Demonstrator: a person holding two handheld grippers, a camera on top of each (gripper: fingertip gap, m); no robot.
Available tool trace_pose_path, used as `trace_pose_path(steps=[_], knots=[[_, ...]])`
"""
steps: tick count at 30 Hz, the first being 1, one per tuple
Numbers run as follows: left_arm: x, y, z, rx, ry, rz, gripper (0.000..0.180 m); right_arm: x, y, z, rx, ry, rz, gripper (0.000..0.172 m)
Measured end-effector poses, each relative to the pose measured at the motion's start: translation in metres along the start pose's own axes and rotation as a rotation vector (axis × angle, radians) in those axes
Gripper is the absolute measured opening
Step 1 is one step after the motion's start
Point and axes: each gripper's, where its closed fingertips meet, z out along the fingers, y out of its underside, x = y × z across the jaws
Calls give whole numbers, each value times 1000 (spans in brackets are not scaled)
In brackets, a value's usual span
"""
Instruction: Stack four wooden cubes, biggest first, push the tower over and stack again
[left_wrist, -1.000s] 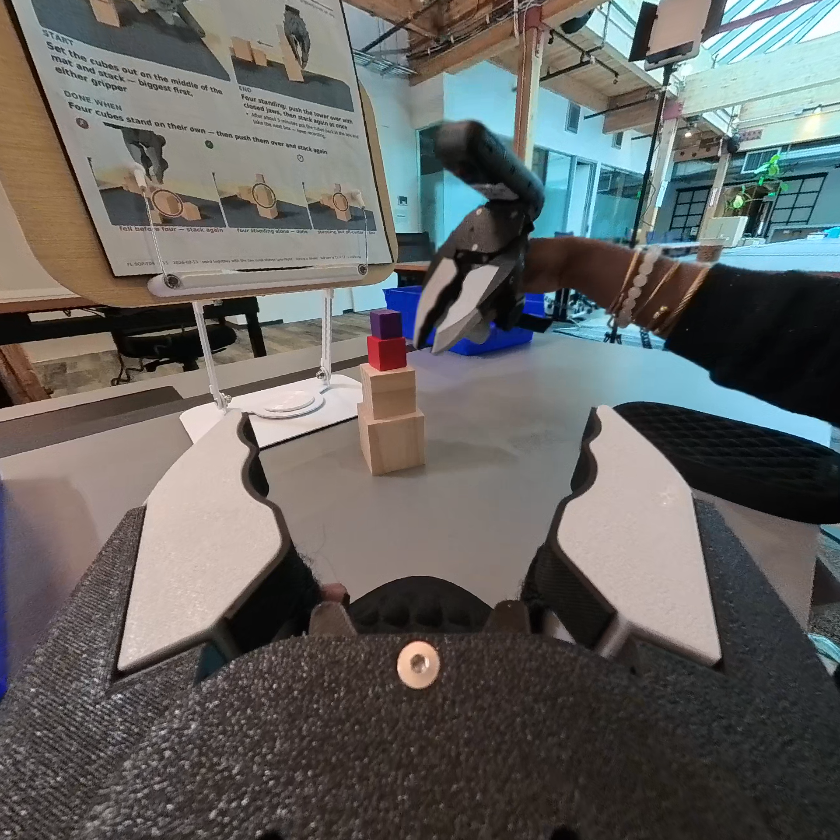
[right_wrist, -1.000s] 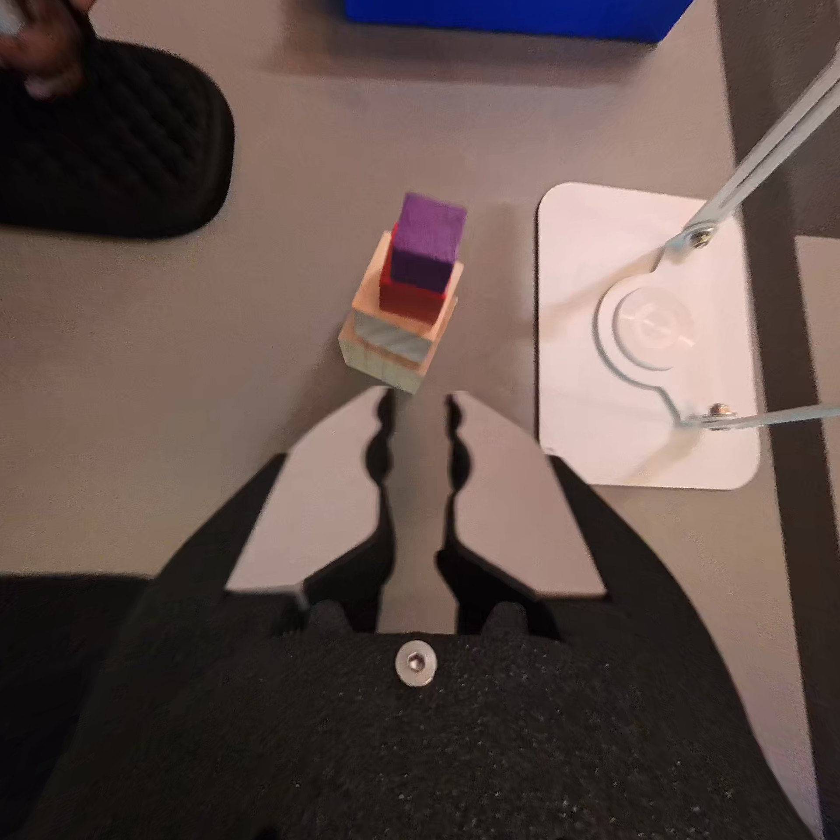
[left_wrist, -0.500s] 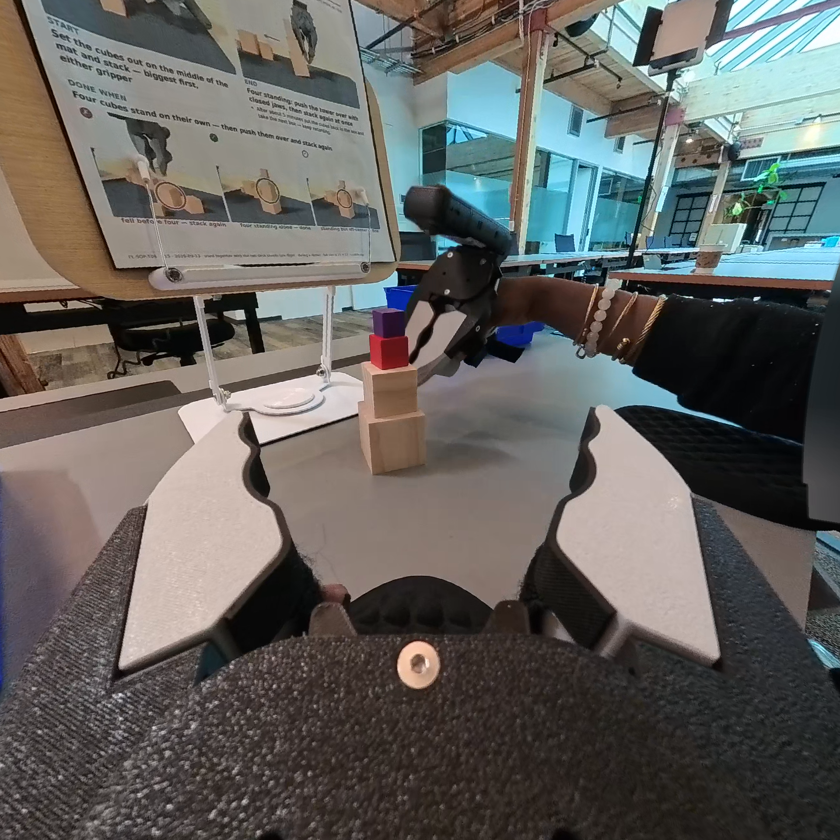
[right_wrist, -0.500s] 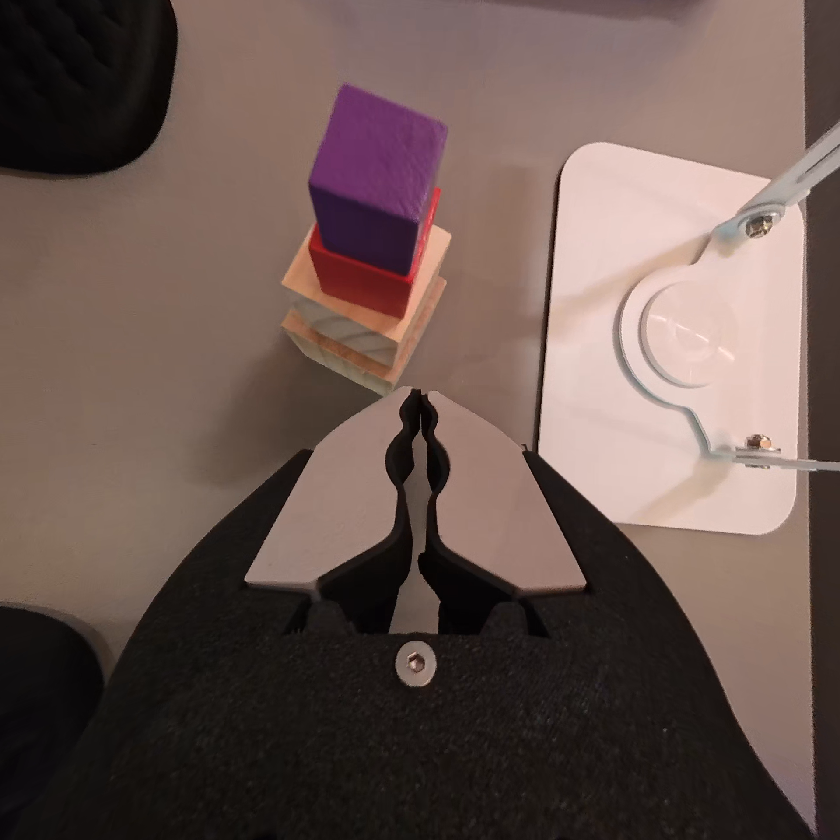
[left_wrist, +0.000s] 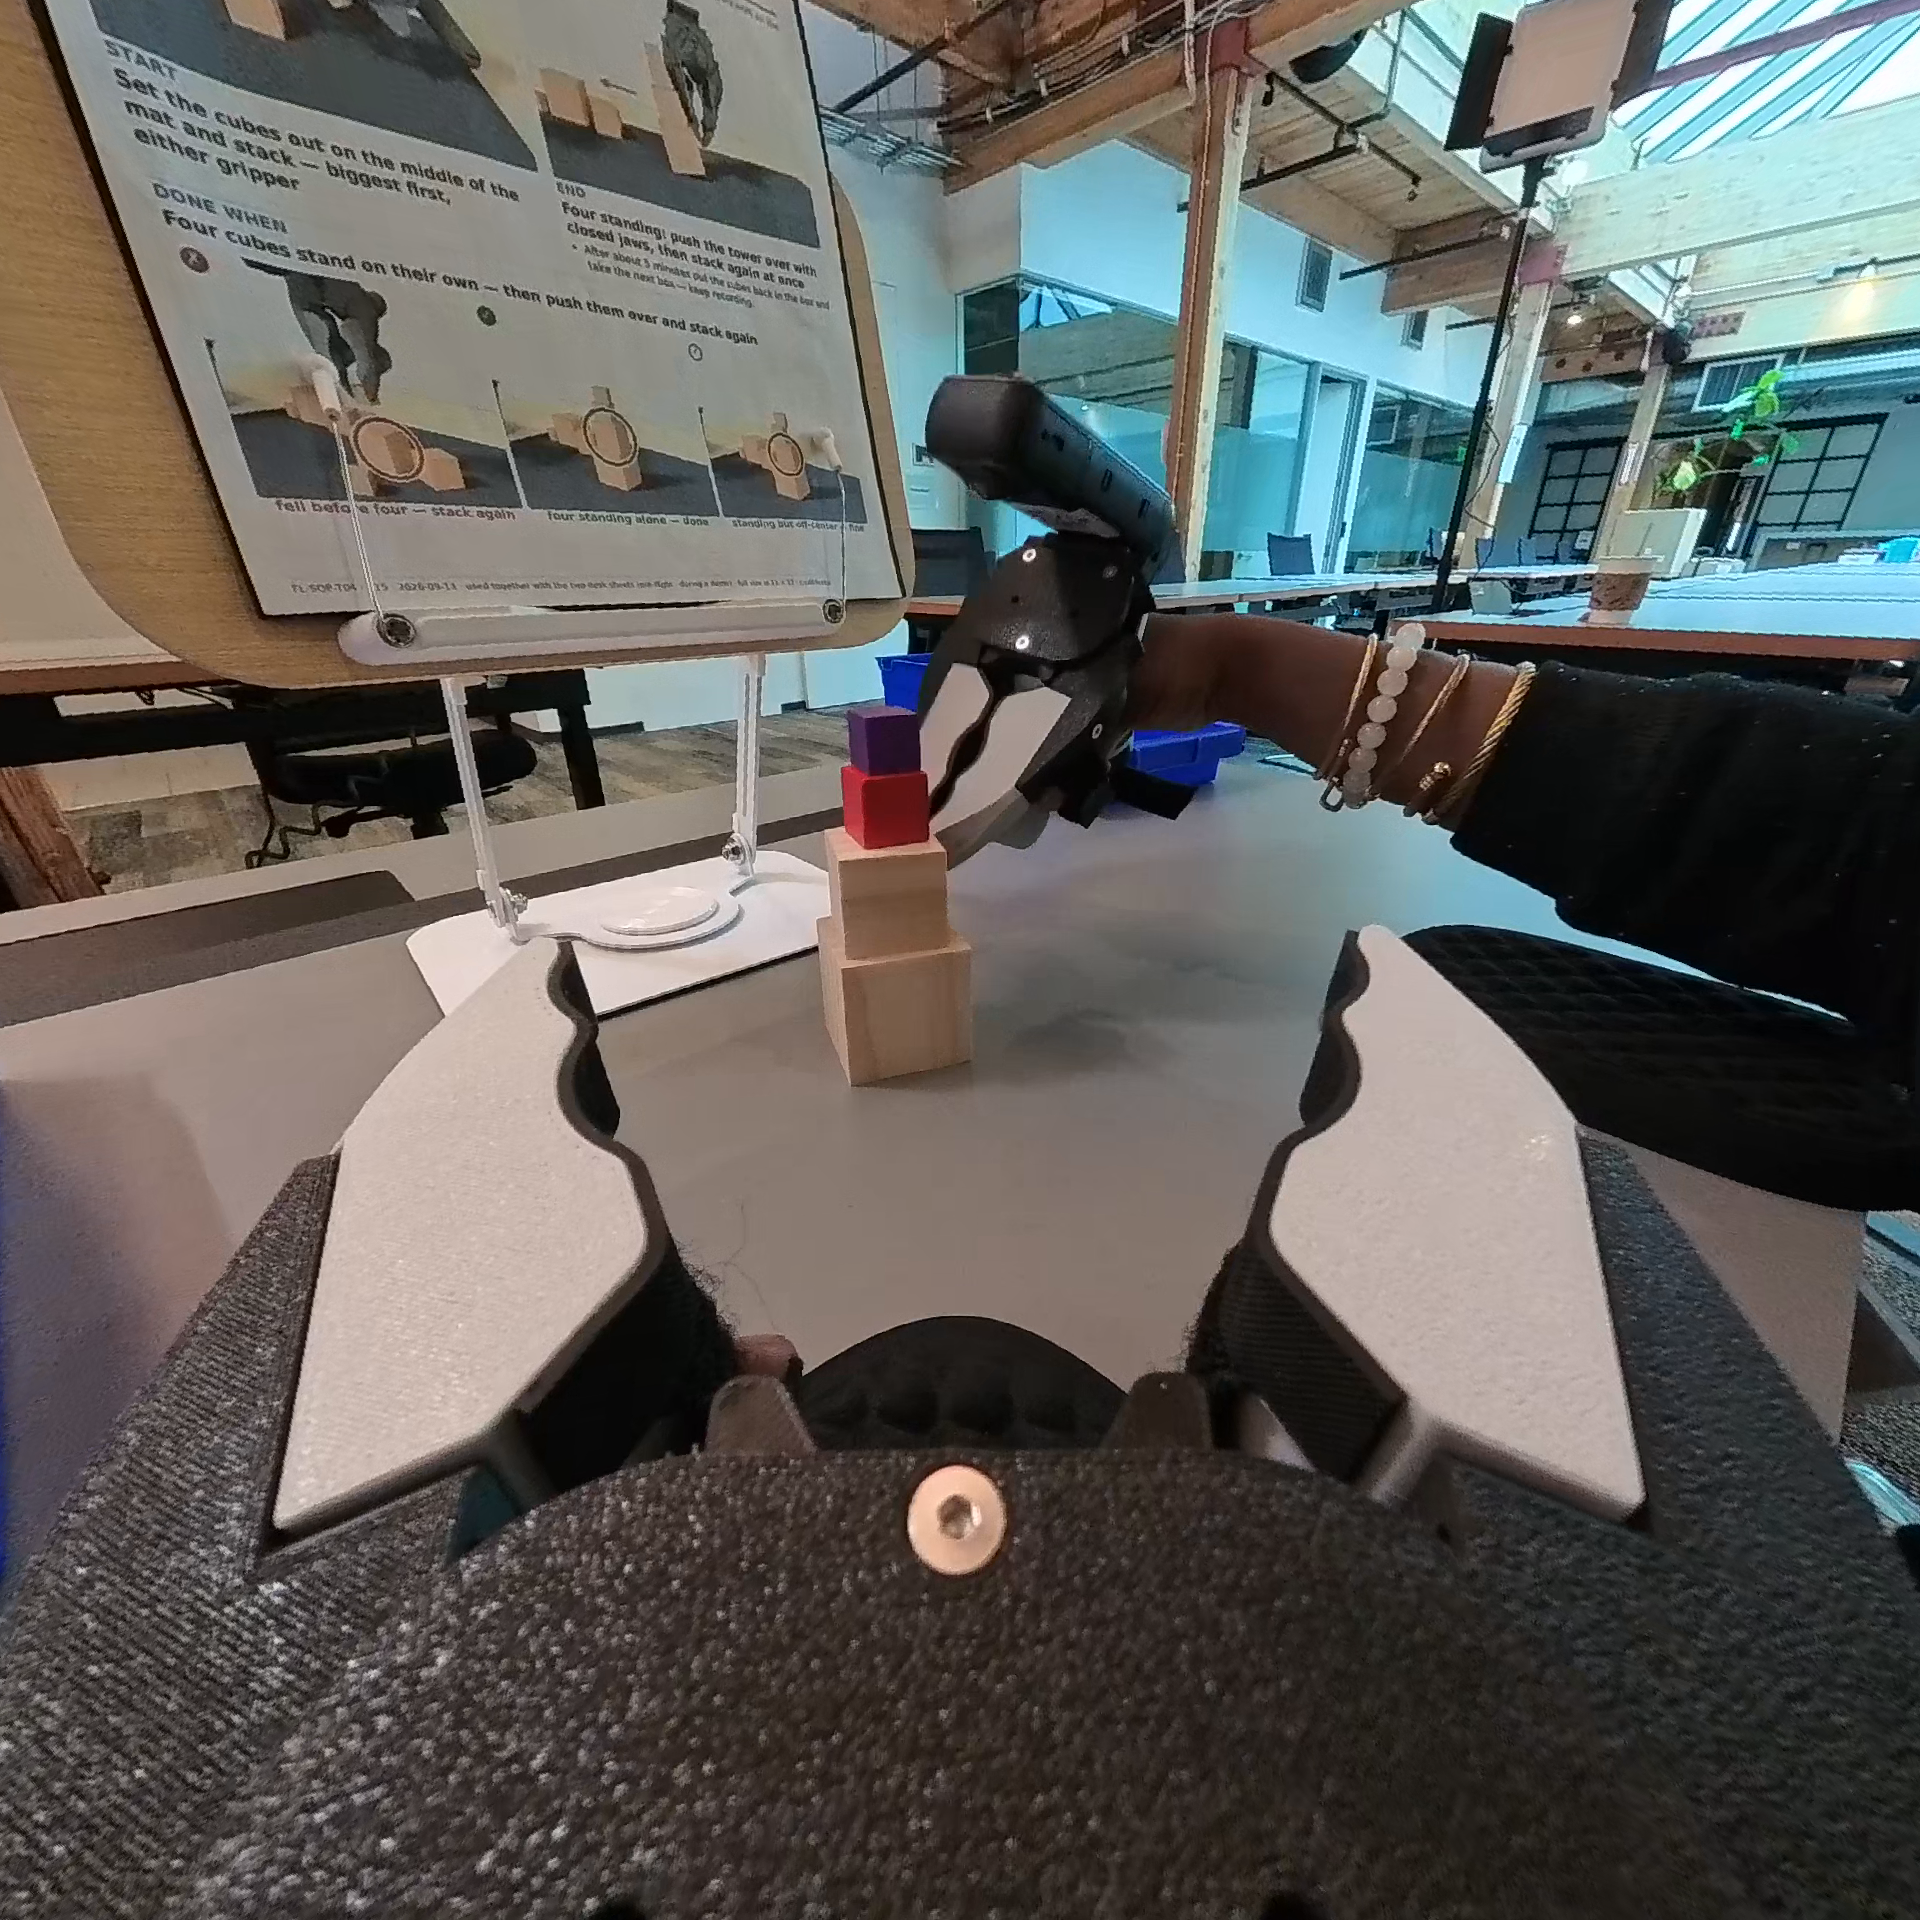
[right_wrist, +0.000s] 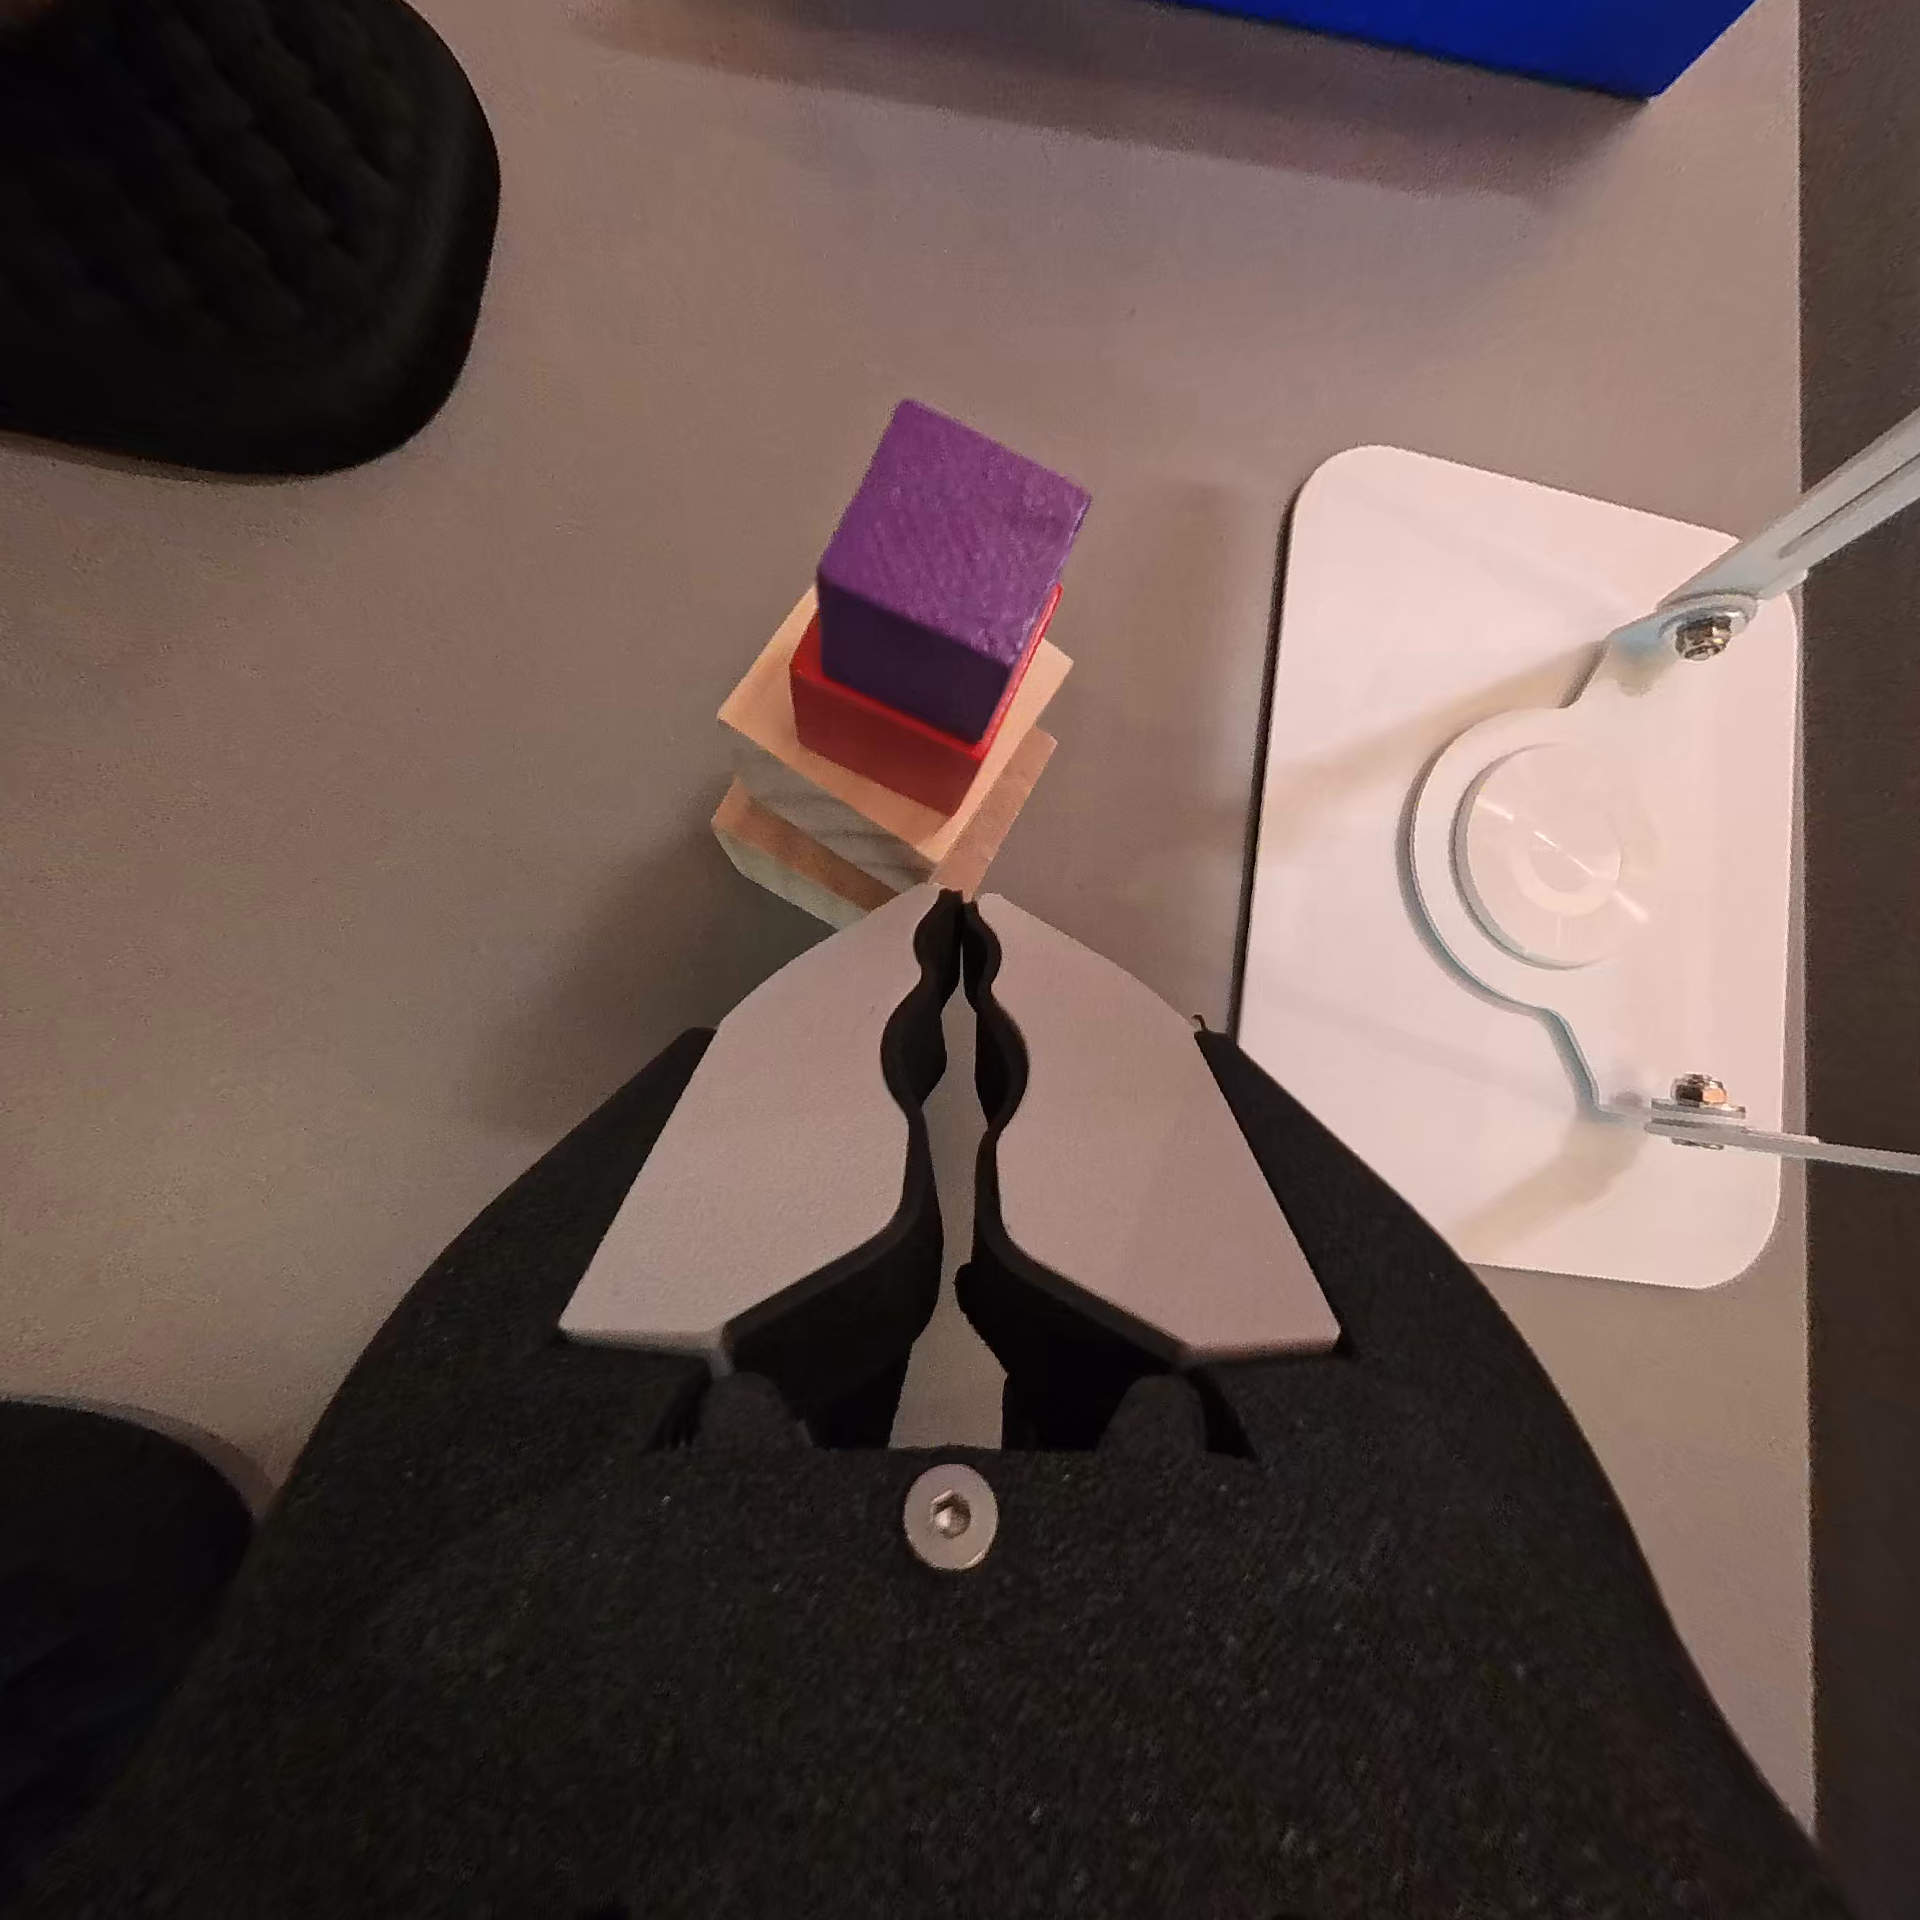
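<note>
A tower of cubes stands on the grey table: a large wooden cube at the bottom, a smaller wooden cube on it, then a red cube and a purple cube on top. My left gripper is open and empty, low on the table in front of the tower. My right gripper is shut with nothing between its fingers. Its tips are at the upper wooden cube's edge, below the red cube and purple cube. In the left wrist view it comes in from the right, tips beside the red cube.
A white stand base holding an instruction board stands behind and left of the tower; it also shows in the right wrist view. Blue bins lie at the back. A black quilted pad lies on the table. There is about 20 centimeters between the tips of the two grippers. My right gripper is the nearer one to the large wooden cube: about 6 centimeters, against 15 centimeters.
My right gripper closed on air a second ago, then moved down and in toward the tower until its shut tips reached the cubes. The tower still stands. My left gripper stayed put.
</note>
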Motion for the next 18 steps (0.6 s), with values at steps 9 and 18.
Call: trace_pose_path(steps=[9, 18], knots=[[0, 0, 0, 0, 0, -1, 129, -5, -10, 3, 1, -18, -24, 0], [0, 0, 0, 1, 0, -1, 129, -12, -18, 7, -1, -35, -39, 0]])
